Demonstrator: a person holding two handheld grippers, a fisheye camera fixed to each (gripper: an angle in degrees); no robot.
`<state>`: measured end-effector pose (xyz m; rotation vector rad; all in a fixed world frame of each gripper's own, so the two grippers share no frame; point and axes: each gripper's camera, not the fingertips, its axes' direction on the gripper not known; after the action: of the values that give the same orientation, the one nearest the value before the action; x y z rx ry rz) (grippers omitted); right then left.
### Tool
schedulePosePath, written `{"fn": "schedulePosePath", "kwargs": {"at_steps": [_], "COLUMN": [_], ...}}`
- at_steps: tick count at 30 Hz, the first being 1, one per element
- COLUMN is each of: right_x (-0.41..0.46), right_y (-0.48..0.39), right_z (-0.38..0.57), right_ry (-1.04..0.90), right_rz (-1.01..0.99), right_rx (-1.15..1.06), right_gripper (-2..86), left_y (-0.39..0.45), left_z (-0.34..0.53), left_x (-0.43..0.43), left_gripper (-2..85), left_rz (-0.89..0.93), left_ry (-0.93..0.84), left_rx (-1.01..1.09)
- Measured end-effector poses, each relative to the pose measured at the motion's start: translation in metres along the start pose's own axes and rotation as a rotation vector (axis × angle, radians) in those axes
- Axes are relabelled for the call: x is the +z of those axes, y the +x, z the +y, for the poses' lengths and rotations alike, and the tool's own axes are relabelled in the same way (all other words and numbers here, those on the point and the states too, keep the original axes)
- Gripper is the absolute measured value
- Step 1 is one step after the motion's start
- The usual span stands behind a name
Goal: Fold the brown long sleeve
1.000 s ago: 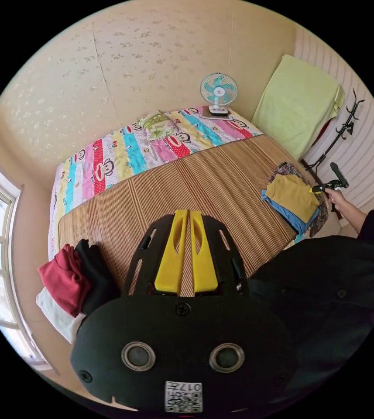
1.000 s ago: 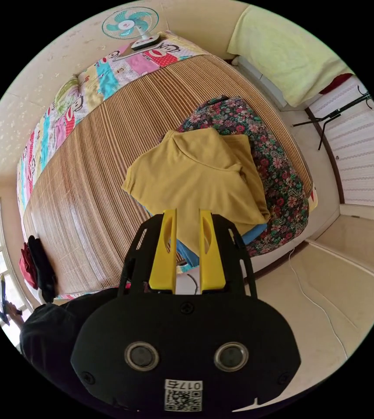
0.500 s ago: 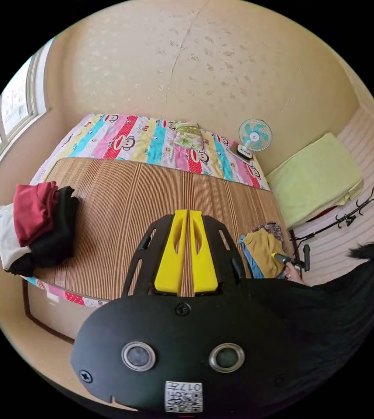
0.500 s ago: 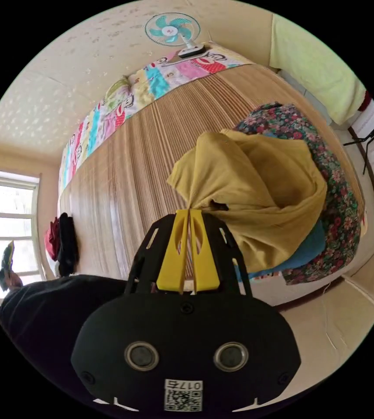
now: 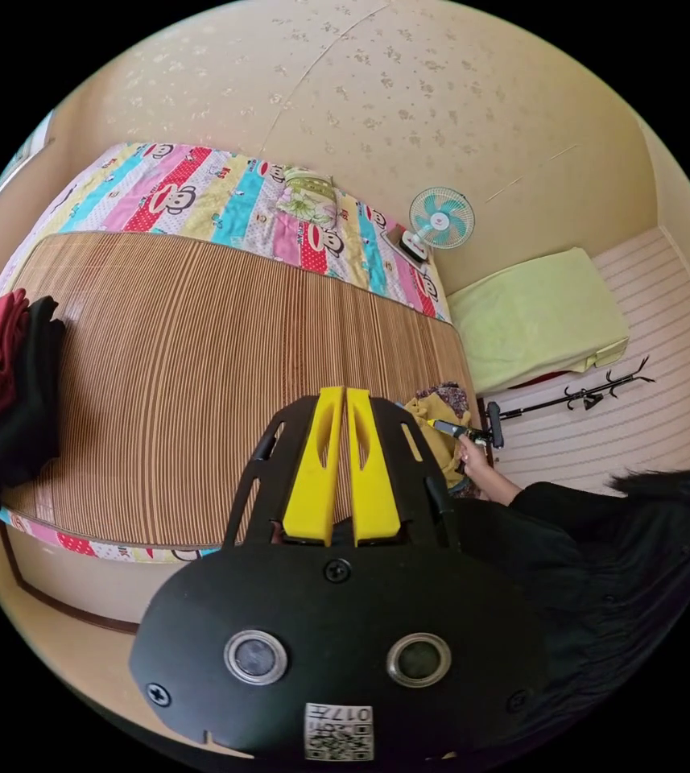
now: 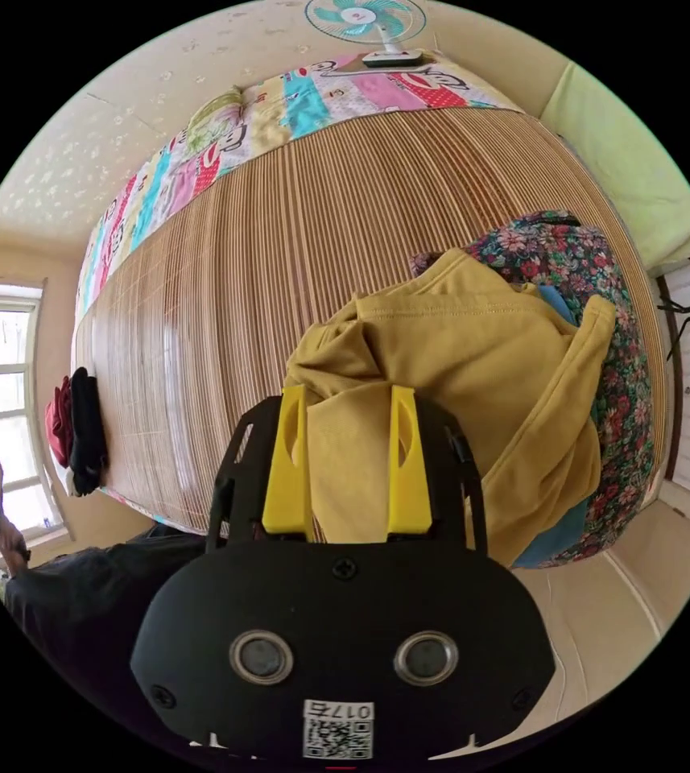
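Observation:
The brown long sleeve (image 6: 473, 362), a mustard-brown top, lies bunched on a pile of clothes at the bed's near right edge. My right gripper (image 6: 347, 393) is open, its yellow jaws spread wide right over the top's near folds, with cloth showing between them. In the left gripper view, a hand holds the right gripper (image 5: 464, 431) at the brown top (image 5: 440, 455). My left gripper (image 5: 343, 394) is shut with nothing in it, held above the striped bamboo mat (image 5: 200, 362), apart from the top.
Under the top lie a blue garment (image 6: 558, 531) and a floral cloth (image 6: 626, 378). A folded red, black and white stack (image 5: 2, 403) sits at the mat's far end. A small fan (image 5: 440, 219) stands on the colourful sheet (image 5: 224, 205). A coat stand (image 5: 578, 394) lies beside the bed.
The right gripper, shut on the raised brown top half a second ago, has opened and the top has dropped into a bunched heap. The left gripper stays shut; its view has swung.

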<state>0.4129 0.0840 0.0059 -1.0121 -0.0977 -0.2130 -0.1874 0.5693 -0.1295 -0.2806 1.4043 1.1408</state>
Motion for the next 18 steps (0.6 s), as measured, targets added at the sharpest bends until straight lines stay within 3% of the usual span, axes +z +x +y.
{"fn": "schedulePosePath", "kwargs": {"at_steps": [4, 7, 11, 15, 18], "right_x": [0.021, 0.017, 0.065, 0.008, -0.056], "right_y": [-0.001, -0.015, -0.021, -0.034, -0.067], "right_z": [-0.02, -0.012, -0.013, 0.022, 0.076], "right_ry": [-0.034, 0.04, -0.167, 0.078, 0.263], "right_rz": [-0.152, -0.116, 0.0, -0.283, -0.417], "right_rx": [0.09, 0.189, 0.26, 0.293, 0.102], "right_gripper": [16.6, 14.5, 5.1, 3.9, 3.4], "left_y": [-0.001, -0.007, -0.023, -0.029, -0.022], "left_z": [0.003, 0.014, 0.034, 0.049, 0.063], "left_x": [0.007, 0.003, -0.001, -0.007, -0.017], "left_gripper": [-1.0, -0.9, -0.6, 1.0, 5.3], "left_rz": [0.02, 0.04, 0.046, 0.101, 0.144], "left_ry": [-0.003, 0.014, 0.023, 0.035, 0.059], "left_rx": [0.025, 0.024, -0.018, -0.004, 0.051]}}
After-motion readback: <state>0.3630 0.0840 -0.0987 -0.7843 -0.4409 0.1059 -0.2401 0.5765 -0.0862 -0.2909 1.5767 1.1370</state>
